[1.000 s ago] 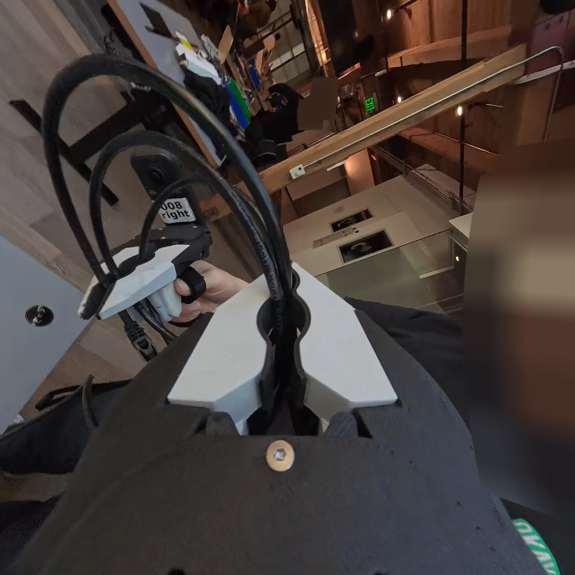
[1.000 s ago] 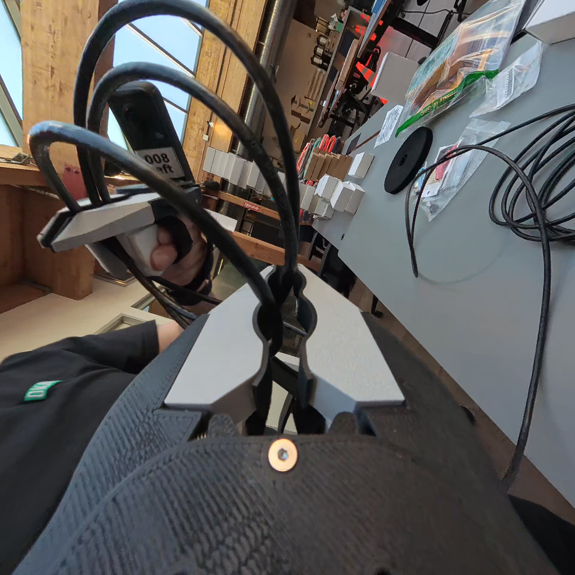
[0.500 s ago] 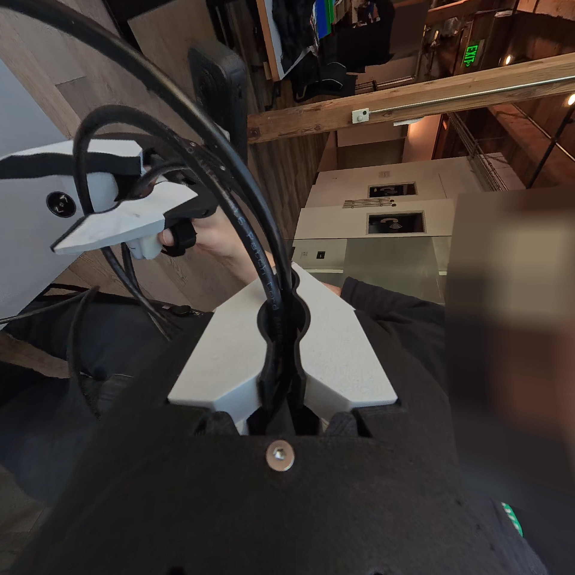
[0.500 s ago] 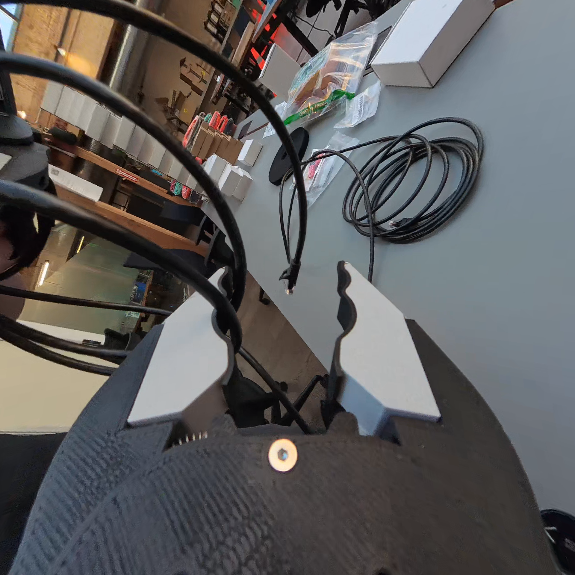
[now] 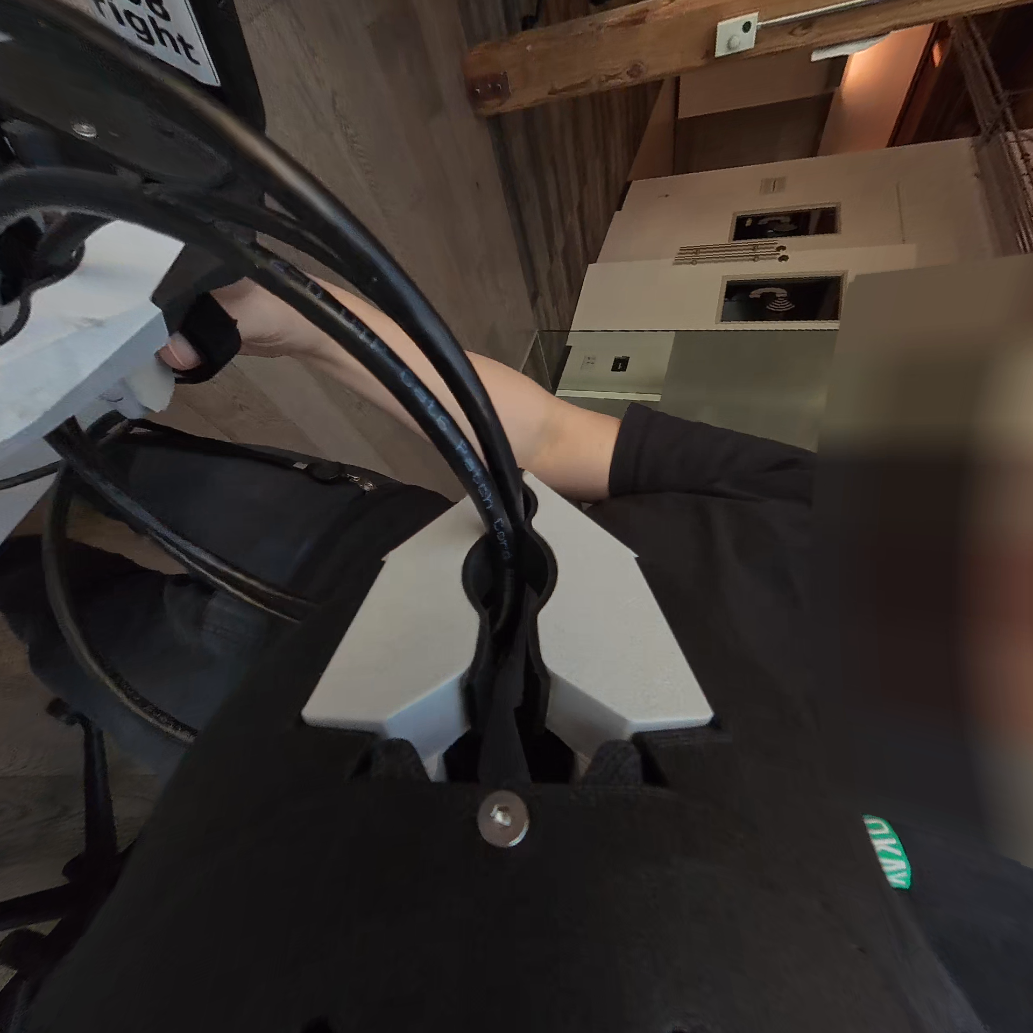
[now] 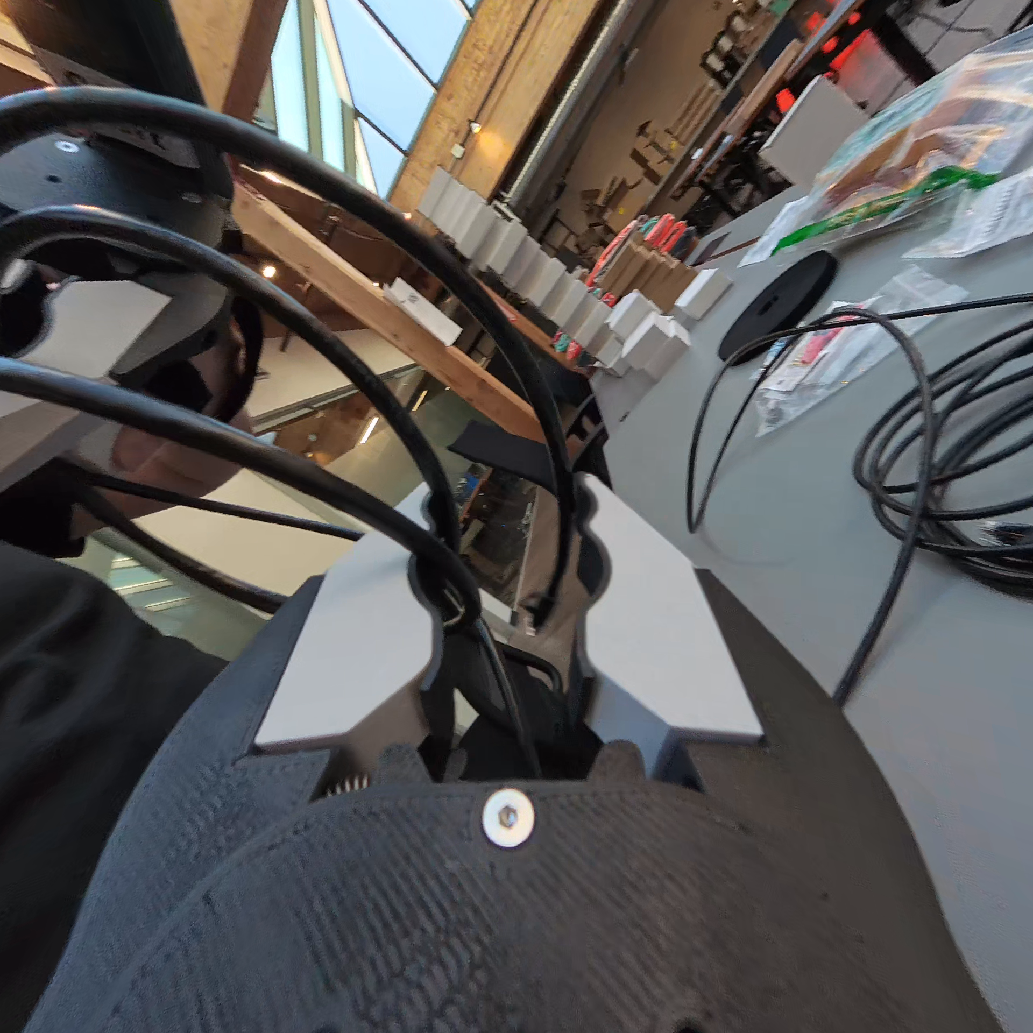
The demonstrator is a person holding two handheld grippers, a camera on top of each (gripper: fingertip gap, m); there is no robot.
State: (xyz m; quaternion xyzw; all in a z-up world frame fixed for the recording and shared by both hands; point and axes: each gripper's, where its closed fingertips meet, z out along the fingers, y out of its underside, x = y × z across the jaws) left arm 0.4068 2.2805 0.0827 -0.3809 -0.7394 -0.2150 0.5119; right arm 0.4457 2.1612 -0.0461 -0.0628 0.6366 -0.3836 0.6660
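A black cable [image 5: 447, 425] is bent into several loops between the two grippers. My left gripper [image 5: 517, 503] is shut on the bunched loops, which run up and left to my right gripper [image 5: 72, 335], held in a person's hand. In the right wrist view my right gripper [image 6: 506, 492] is open with a moderate gap. The cable loops [image 6: 167, 422] pass between its jaws and lie against the left finger's notch. A cable plug end [image 6: 531, 620] hangs in the gap. My left gripper [image 6: 84, 313] shows at the upper left, close by.
A grey table [image 6: 782, 587] is on the right with a second black cable coil [image 6: 950, 475], a black disc [image 6: 777, 304], plastic bags [image 6: 922, 167] and white boxes [image 6: 643, 330]. A black bag [image 5: 251, 531] lies on the wooden floor. The person's arm [image 5: 531, 413] crosses behind the loops. Left tips to right tips: about 15 cm.
My right gripper, shut on the loops a second ago, opened and now stands narrower around them. It swung away from the table. The two grippers have come closer together. My left stays shut on the cable.
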